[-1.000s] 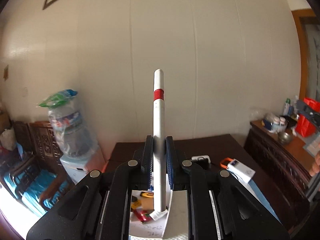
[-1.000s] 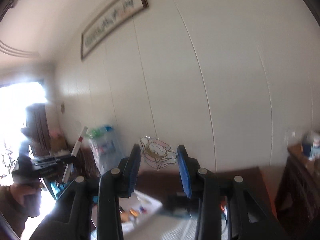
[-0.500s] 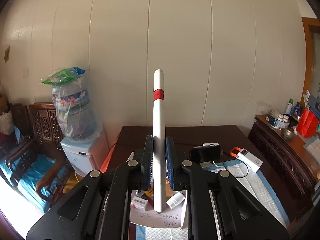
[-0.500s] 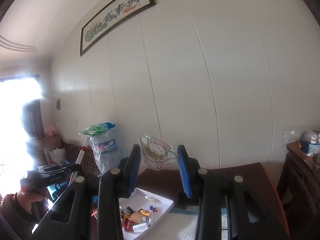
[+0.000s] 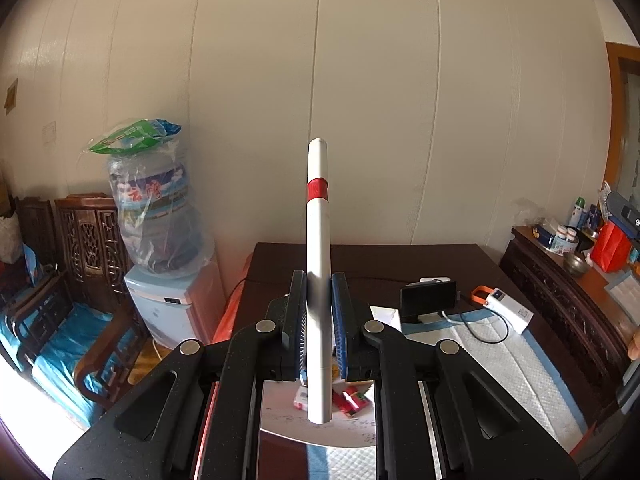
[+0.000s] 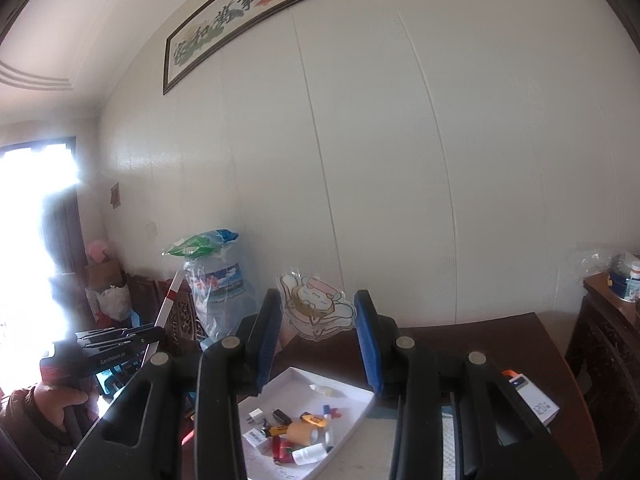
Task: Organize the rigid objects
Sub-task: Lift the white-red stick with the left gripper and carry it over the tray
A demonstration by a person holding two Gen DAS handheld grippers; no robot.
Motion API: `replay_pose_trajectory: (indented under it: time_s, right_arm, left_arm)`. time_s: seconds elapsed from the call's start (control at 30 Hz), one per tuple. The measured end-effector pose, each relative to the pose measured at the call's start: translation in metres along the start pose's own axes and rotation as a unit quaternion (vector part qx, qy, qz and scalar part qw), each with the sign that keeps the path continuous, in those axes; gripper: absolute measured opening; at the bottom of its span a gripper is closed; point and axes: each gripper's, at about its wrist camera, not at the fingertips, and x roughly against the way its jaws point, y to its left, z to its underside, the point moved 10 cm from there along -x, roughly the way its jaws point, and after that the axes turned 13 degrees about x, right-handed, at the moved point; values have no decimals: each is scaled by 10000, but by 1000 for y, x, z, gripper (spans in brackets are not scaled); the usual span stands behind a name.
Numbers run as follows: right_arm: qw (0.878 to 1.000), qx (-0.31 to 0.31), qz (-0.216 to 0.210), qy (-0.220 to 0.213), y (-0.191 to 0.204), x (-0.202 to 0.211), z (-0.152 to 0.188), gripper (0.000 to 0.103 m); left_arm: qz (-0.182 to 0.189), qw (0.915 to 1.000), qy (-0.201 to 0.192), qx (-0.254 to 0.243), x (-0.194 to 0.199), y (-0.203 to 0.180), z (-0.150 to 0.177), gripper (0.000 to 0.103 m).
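Observation:
My left gripper (image 5: 319,312) is shut on a long white stick with a red band (image 5: 318,264) and holds it upright, high above a white tray (image 5: 320,428). The left gripper and stick also show far left in the right wrist view (image 6: 168,304). My right gripper (image 6: 317,328) is shut on a flat clear cartoon sticker card (image 6: 316,306), held by its edges above the white tray (image 6: 352,390). The tray holds several small items: a white bottle (image 6: 310,453), a tan roll (image 6: 300,432), a red piece (image 6: 282,449).
The tray sits on a padded mat (image 5: 500,364) on a dark wooden table (image 5: 380,260). A black phone stand (image 5: 428,298) and a white-orange device (image 5: 506,308) lie right of it. A water dispenser (image 5: 160,248) and carved chairs (image 5: 60,280) stand at the left, a sideboard (image 5: 560,280) at the right.
Both wrist views have steadied and tilted slightly downward, so more of the table and tray shows. Both grippers keep their hold on the stick and the card.

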Motion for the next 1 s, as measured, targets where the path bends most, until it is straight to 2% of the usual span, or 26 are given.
replay_pose_trajectory:
  time_s: [0.27,0.47,0.77,1.0]
  right_arm:
    - [9999,-58,-59,71,24,-21,9,37]
    - [9994,3,-141,307,41,-44,19,37]
    - [9953,155,-237,925,57,-88,47,37]
    - [9897,94,-293,1395,57,-119,77,37]
  left_arm:
    - [-13,10000,79,-27,-7,37,-5,11]
    - [17,9997,233,52,-23,57,-2,11]
    - [156,9977,627,199,-70,69,14,11]
    - [259,9933,1105,238,-121,70,38,11]
